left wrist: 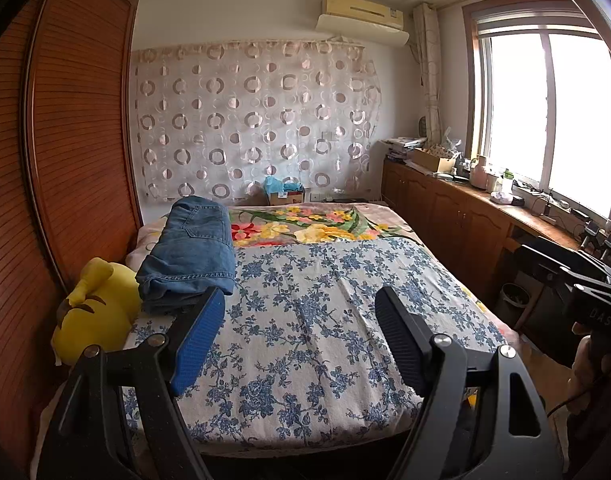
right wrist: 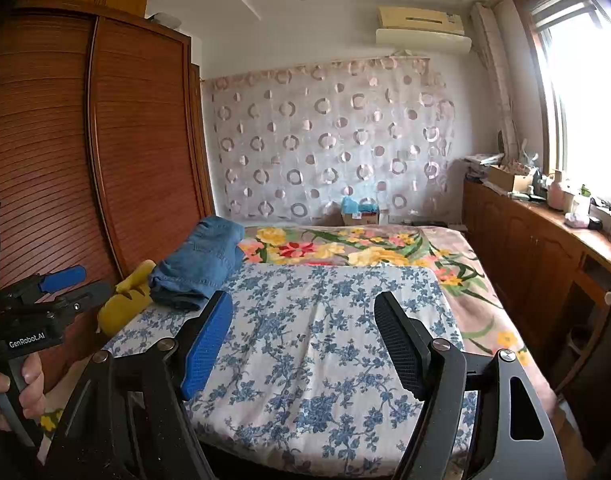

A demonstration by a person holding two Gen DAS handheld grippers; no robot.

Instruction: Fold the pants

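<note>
The blue jeans (left wrist: 189,250) lie folded in a thick pile on the bed (left wrist: 305,320). They sit on the far left side of the bed, close to the big brown wardrobe (left wrist: 77,140). Their near end rests on the white sheet with blue flowers (left wrist: 313,300). Their far end lies by the blanket with big red and yellow flowers (left wrist: 305,226). A yellow plush toy (left wrist: 93,308) lies just beside the jeans, at the left edge of the bed.

The left gripper (left wrist: 299,320) hangs over the near part of the bed. Its jaws stand wide apart and hold nothing. Only the flowery sheet shows between them. The tip of its blue finger (left wrist: 199,336) is close to the near end of the jeans in the picture, but I cannot tell if it touches them.

The right gripper (right wrist: 303,326) is over the sheet too, with its jaws wide apart and nothing in them. The jeans are off to its left. A hand (right wrist: 13,384) holds the handle of the left gripper at the left edge of the right wrist view.

A long wooden counter (left wrist: 485,208) full of small things runs under the bright window (left wrist: 545,112).
</note>
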